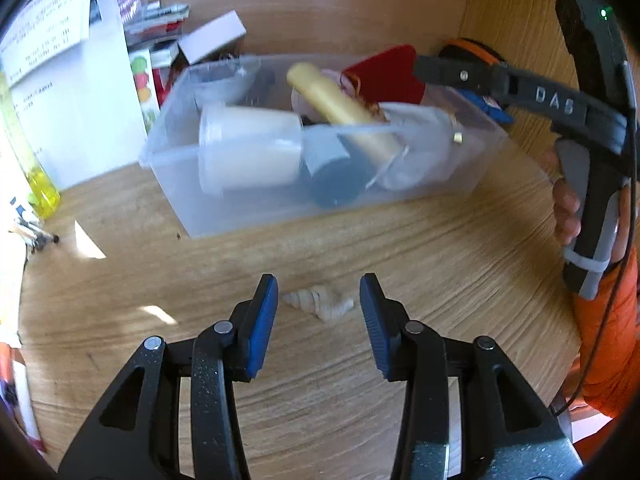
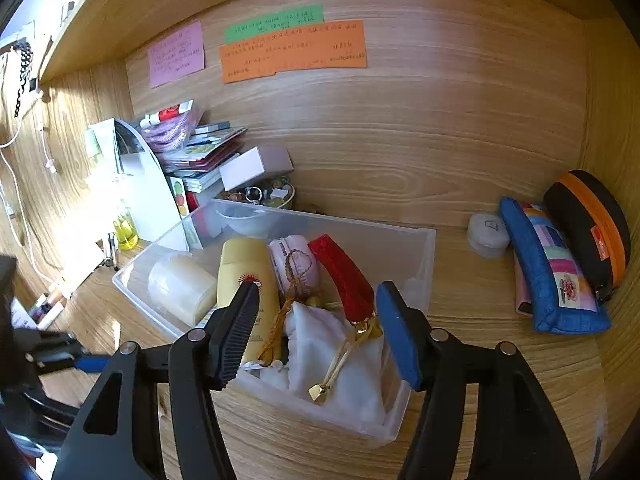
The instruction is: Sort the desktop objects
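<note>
A pale spiral seashell point(image 1: 320, 302) lies on the wooden desk, between the blue pads of my left gripper point(image 1: 318, 284). The jaws stand open, with a gap on each side of the shell. Behind it is a clear plastic bin point(image 1: 460, 168) holding a white jar point(image 1: 248, 148), a grey cylinder point(image 1: 336, 176), a yellow bottle point(image 2: 246, 272), a red pouch point(image 2: 344, 276) and a white drawstring bag point(image 2: 336, 356). My right gripper point(image 2: 318, 288) hovers open over the bin's near end, above the white bag, with nothing between its fingers.
A blue pencil case point(image 2: 552, 280), a black-and-orange case point(image 2: 588, 224) and a small white jar point(image 2: 488, 236) sit right of the bin. Stacked booklets, a white box point(image 2: 256, 166) and a yellow bottle point(image 1: 38, 176) crowd the left. A wooden back wall carries coloured notes point(image 2: 292, 48).
</note>
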Available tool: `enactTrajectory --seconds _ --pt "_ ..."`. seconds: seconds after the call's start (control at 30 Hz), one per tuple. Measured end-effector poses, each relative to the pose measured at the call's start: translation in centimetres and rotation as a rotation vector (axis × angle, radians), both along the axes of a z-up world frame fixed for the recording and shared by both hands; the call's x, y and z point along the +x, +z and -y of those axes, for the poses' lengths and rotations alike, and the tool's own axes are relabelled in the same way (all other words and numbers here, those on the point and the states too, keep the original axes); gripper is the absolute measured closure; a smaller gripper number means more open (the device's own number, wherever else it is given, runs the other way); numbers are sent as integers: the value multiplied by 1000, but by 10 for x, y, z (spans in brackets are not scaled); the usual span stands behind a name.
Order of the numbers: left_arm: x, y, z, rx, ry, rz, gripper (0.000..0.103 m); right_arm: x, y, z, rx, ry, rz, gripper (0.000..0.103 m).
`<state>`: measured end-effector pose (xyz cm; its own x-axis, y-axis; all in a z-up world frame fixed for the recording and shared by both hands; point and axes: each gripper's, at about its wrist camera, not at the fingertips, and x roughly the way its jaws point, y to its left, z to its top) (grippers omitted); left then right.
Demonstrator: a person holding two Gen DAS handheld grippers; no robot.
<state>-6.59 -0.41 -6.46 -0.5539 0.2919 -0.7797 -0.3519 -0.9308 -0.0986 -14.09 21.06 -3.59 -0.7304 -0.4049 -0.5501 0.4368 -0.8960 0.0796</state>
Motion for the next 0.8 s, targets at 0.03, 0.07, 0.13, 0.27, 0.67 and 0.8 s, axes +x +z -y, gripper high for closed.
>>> enactTrajectory --seconds 0.03,0.07,0.13,0.27,0.67,0.8 --pt "0 -2 0 -5 3 3 61 -1 -1 -1 -3 1 8 45" --pt "0 -4 -1 -10 7 5 61 -2 -1 -2 -6 3 14 45" --pt "1 -9 -2 -24 15 12 61 -3 -2 -2 -13 7 28 44" --pt "4 -10 -9 -49 12 -13 61 -3 -4 -2 -24 20 40 44" --pt "15 27 -5 43 5 -110 63 -2 -6 -1 -25 31 54 44" --pt "-3 61 2 76 26 -168 63 -2 -6 0 -27 34 57 44"
